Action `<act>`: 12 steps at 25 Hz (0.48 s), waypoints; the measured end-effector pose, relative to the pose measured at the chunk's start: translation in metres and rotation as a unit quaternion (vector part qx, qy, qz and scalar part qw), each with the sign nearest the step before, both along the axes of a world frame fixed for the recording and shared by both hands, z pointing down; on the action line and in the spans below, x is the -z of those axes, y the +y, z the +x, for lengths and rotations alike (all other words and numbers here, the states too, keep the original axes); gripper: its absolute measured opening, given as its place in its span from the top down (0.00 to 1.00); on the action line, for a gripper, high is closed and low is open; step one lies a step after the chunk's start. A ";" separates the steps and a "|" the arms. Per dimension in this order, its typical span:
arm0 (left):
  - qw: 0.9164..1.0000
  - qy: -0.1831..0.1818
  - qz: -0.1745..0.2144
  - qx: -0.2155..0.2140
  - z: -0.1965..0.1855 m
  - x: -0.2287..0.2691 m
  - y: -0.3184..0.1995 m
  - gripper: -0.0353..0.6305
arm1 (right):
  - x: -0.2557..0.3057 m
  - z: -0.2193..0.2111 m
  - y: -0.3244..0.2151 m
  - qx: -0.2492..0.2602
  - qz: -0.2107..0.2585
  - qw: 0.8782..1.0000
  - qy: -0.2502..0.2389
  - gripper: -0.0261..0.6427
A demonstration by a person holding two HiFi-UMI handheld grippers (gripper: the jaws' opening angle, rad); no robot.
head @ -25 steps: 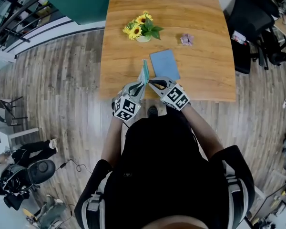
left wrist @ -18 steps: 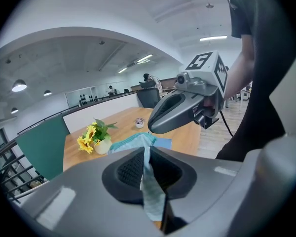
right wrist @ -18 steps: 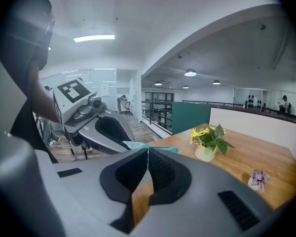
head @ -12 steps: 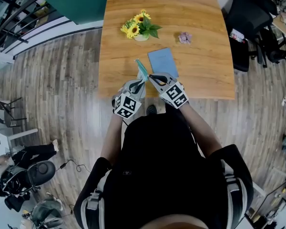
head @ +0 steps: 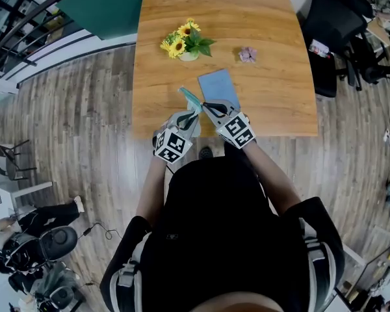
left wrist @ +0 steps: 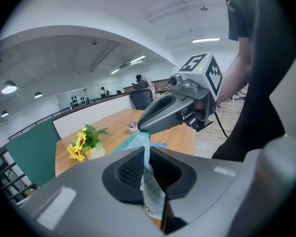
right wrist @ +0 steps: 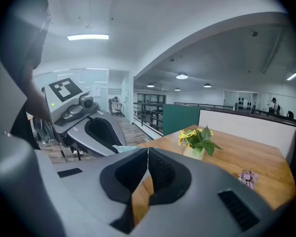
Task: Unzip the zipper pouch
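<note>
Open hall: a wooden table on a plank floor
A teal partition stands just past the table's far left corner, with a black railing further left. Black office chairs crowd the table's right side. A pot of sunflowers sits on the tabletop. Strip lights glow on the curved white ceiling.

Left gripper and right gripper hold teal pouch.
</note>
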State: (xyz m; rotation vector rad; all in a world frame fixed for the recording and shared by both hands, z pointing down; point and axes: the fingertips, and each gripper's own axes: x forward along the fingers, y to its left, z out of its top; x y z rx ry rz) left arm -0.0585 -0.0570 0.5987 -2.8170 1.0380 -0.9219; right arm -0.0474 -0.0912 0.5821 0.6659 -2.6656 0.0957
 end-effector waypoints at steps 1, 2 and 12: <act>1.000 0.001 0.000 -0.002 0.000 0.001 -0.001 0.91 | 0.002 -0.001 -0.001 0.000 0.002 1.000 -0.002 0.95; 1.000 0.002 -0.001 -0.004 0.000 0.002 -0.001 0.91 | 0.003 -0.002 -0.002 0.001 0.004 1.000 -0.004 0.95; 0.999 0.008 -0.018 -0.039 0.000 0.004 0.003 0.91 | 0.003 -0.006 -0.003 0.005 0.008 1.000 -0.008 0.95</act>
